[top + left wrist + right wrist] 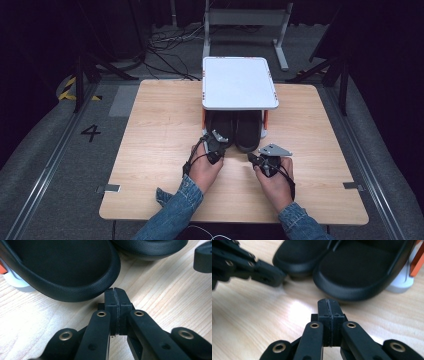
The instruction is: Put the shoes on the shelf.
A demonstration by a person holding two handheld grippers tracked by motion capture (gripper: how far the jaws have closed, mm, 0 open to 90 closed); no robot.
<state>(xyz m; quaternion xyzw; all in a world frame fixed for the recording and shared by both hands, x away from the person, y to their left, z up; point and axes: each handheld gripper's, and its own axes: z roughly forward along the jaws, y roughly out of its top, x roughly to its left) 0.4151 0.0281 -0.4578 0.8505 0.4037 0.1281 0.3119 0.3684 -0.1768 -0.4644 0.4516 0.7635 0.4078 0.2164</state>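
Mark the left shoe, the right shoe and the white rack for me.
left shoe [62,267], left gripper view, on its dark insole.
right shoe [362,267], right gripper view, on its insole.
white rack [239,82], high view, on its flat top.

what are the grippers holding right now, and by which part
Nothing is held. The left gripper and right gripper have their jaws shut on themselves, just short of the black shoes under the white shelf.

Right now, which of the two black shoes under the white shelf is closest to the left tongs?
The left black shoe: its rounded heel sits just ahead of the shut left tongs. The right black shoe lies toward the right tongs.
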